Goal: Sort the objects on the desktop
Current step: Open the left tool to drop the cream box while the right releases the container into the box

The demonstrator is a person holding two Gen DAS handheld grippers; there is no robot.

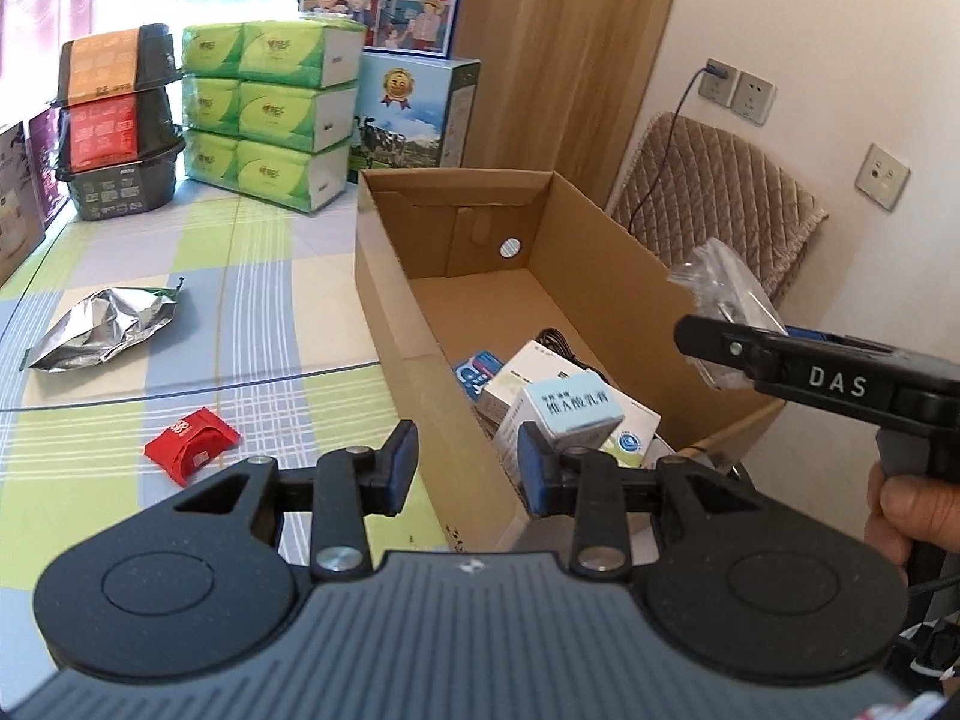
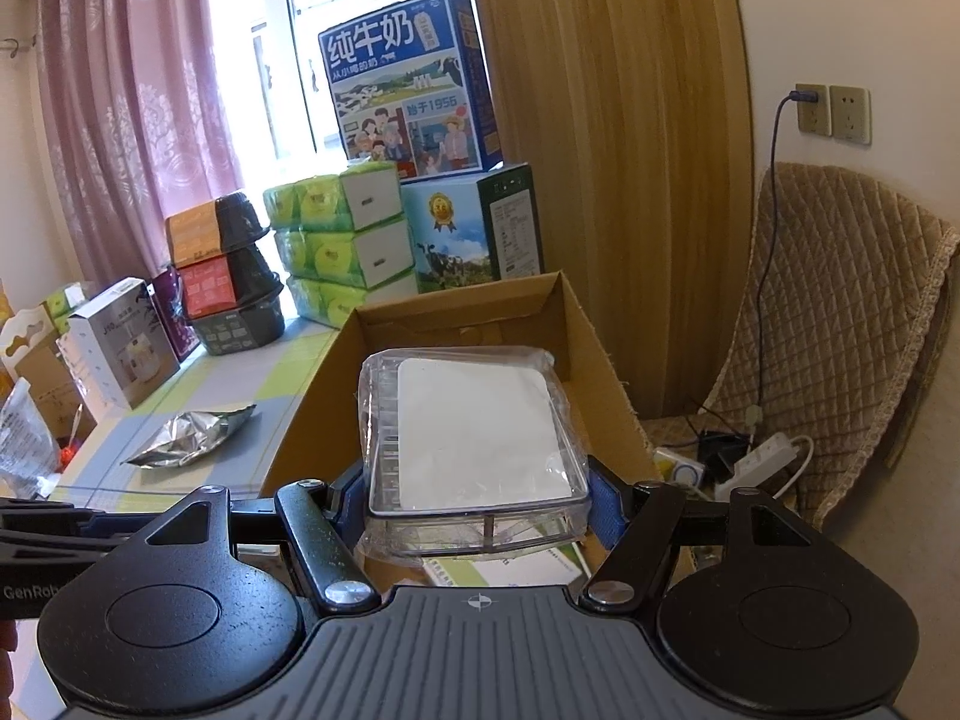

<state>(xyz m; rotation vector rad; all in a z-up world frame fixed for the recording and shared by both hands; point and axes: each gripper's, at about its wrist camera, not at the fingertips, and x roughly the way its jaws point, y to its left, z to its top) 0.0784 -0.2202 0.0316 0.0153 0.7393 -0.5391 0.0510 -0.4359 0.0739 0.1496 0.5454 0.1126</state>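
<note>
Inside, the cardboard box [image 1: 600,252] holds small cartons [image 1: 570,408] and a black cable; above it the right gripper [image 2: 480,492] clamps a clear plastic case [image 2: 474,438], while the left gripper [image 1: 468,468] gapes empty.

You're in a home room: pink curtains [image 2: 138,120] at the window, tissue packs [image 1: 270,108] and milk cartons [image 2: 414,84] stacked on a checked tabletop [image 1: 198,312], quilted chair [image 2: 840,312], wall sockets [image 2: 831,111].

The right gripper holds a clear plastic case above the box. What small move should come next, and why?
Probably lower the right gripper into the cardboard box and open its jaws: the clear case already hangs over the box, which holds other items.
</note>
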